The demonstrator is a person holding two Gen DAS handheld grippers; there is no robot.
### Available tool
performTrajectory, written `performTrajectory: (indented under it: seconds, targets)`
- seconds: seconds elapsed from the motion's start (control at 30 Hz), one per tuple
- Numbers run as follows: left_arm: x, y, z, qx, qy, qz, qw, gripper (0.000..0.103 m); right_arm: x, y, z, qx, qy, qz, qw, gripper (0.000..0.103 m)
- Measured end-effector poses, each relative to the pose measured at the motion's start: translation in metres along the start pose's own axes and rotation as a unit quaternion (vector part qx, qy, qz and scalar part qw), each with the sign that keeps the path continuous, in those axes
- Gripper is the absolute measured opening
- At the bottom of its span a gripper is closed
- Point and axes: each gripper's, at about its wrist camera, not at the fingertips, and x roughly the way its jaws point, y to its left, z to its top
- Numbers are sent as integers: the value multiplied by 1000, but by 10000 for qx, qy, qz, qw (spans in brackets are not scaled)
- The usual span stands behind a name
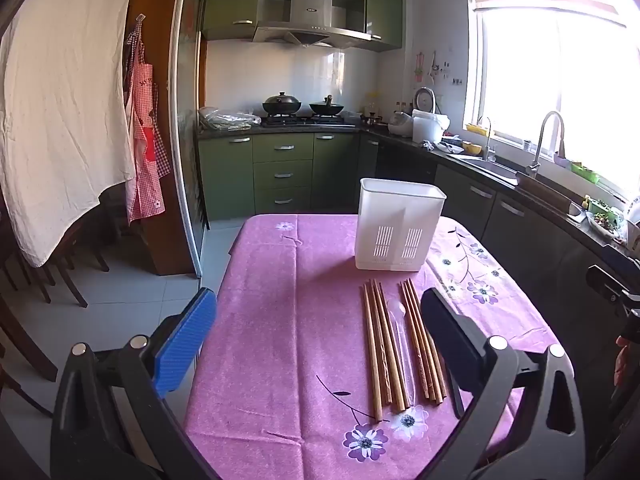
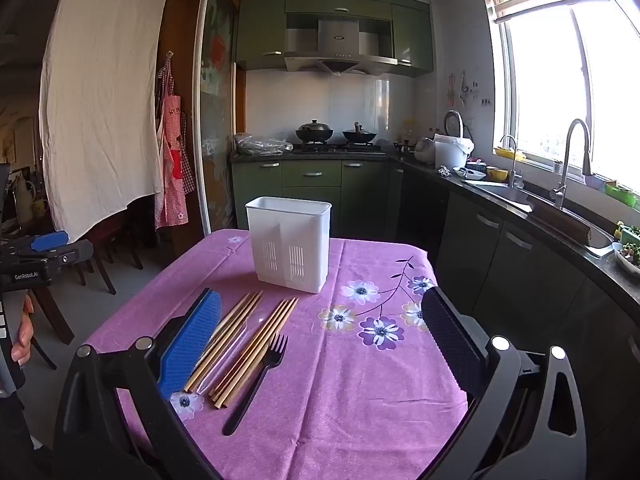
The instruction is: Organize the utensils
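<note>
While both the left gripper (image 1: 318, 322) and right gripper (image 2: 320, 330) hover empty with jaws wide, nothing is picked yet, so the next move is closing on the chopsticks (image 2: 244, 340) mid-table for the white holder (image 2: 289, 242) near the far edge.

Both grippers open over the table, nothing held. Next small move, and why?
Probably lower the right gripper onto the black fork. It lies alone at the right of the chopsticks, nearest between those fingers, and the white holder stands empty just behind. The left gripper is also open.
</note>
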Motion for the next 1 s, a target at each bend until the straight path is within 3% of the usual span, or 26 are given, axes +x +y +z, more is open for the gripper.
performTrajectory:
  seconds: [1.0]
  targets:
    - [8, -4, -14, 19, 85, 21, 10000, 97, 4, 2, -4, 22, 12, 21, 10000, 99]
